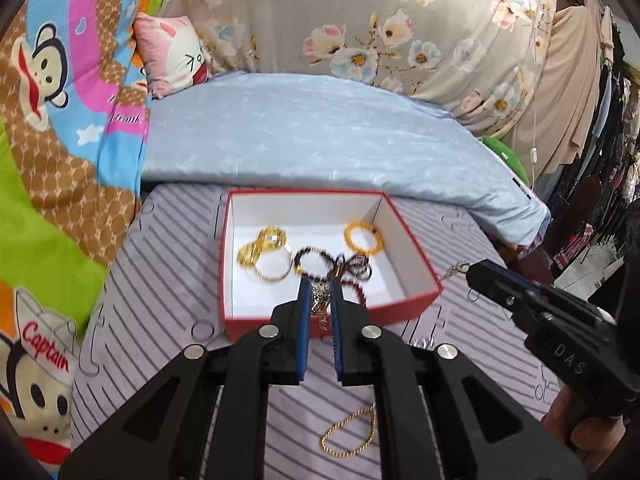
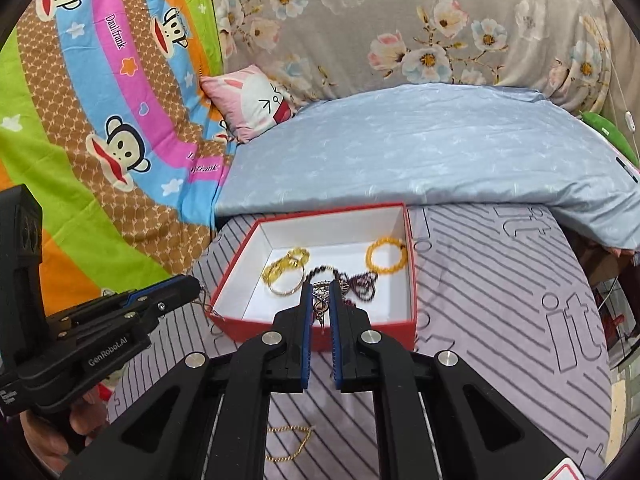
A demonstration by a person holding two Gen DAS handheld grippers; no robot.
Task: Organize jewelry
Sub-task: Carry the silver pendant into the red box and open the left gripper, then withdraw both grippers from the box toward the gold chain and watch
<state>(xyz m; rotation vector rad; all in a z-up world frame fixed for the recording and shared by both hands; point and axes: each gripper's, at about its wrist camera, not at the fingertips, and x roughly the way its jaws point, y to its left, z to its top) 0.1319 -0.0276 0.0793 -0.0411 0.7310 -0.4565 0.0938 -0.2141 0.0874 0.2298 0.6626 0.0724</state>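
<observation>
both hand-held grippers are clenched on one silvery chain. the left hand-held gripper (image 1: 321,296) pinches a filigree pendant end of the chain (image 1: 320,300) between its blue pads, and in the right wrist view its tip (image 2: 188,286) shows the chain hanging from it beside the box's left wall. the right hand-held gripper (image 2: 320,300) grips a clasp end of the same chain (image 2: 320,306), and in the left wrist view its tip (image 1: 478,272) trails links by the box's right corner. just beyond the fingers sits a red box (image 1: 420,300) with a white inside, holding gold bangles (image 1: 266,254), an amber bead bracelet (image 1: 363,237) and dark bead bracelets (image 1: 320,264). under the grippers a thin gold chain (image 1: 350,432) lies loose on the striped lilac mat (image 1: 160,280) on the bed. behind the box lie a pale blue quilt (image 1: 320,132), a pink cushion (image 1: 172,52), a cartoon monkey sheet (image 1: 60,120) and a floral blanket (image 1: 360,12).
</observation>
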